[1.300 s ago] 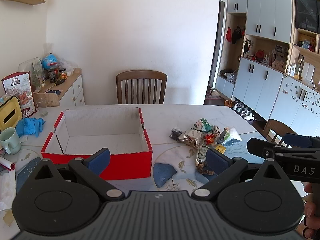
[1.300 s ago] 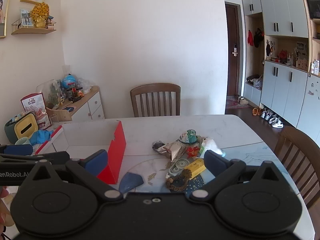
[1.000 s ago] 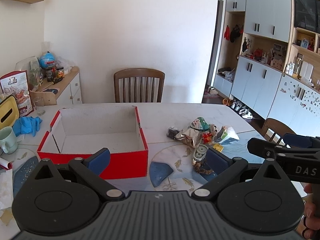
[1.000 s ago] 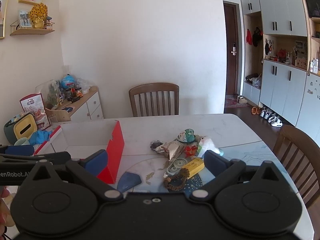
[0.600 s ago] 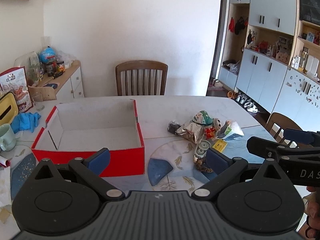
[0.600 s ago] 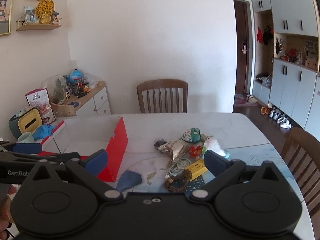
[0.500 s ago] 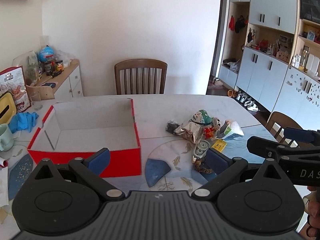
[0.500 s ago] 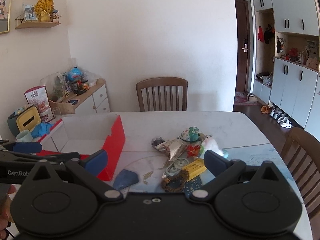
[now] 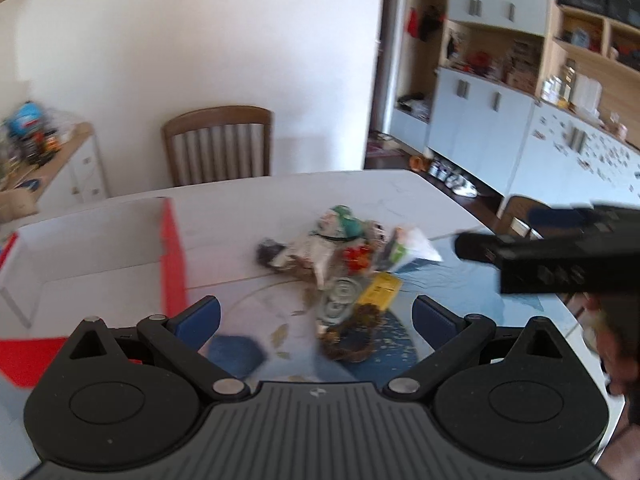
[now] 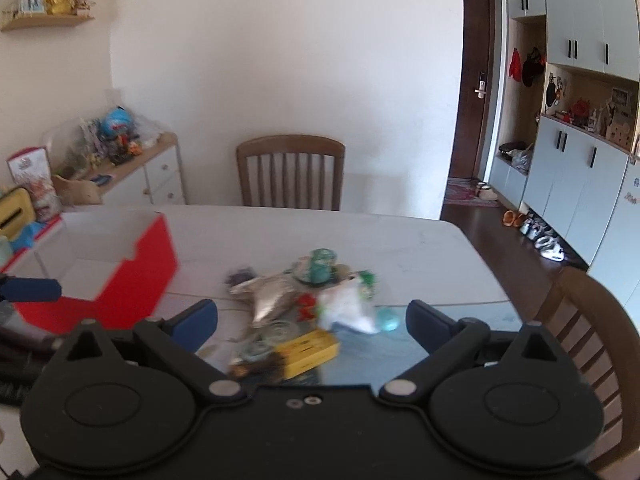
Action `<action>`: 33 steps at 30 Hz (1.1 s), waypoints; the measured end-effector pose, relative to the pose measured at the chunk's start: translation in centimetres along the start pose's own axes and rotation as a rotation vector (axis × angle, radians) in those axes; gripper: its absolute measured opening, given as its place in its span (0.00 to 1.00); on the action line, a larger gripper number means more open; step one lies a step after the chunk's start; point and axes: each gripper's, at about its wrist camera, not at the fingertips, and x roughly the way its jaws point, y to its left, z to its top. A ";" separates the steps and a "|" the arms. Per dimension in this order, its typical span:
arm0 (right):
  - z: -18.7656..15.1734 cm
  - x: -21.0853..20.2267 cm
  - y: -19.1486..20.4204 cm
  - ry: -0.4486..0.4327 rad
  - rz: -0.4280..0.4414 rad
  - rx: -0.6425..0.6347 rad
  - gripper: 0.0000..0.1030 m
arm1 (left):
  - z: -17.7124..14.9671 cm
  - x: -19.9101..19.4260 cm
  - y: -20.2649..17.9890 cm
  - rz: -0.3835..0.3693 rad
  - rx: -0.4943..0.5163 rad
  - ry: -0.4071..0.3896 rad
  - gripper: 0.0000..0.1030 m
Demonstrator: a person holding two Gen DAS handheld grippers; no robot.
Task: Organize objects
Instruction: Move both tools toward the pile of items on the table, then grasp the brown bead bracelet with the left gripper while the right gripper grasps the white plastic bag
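Both grippers, left [image 9: 316, 316] & right [image 10: 312, 318], jaws spread, empty, aim at pile [image 10: 308, 308]; red box [image 9: 174, 256] waits beside to receive.

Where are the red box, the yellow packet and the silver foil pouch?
red box [image 10: 132, 276], right wrist view, on its red outer side wall.
yellow packet [image 10: 310, 350], right wrist view, on its top face.
silver foil pouch [image 10: 270, 296], right wrist view, on the middle of the crinkled foil.
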 end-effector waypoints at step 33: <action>-0.9 14.8 -4.4 0.193 0.110 -0.161 0.73 | -3.6 17.3 -7.7 -0.035 0.187 0.258 0.50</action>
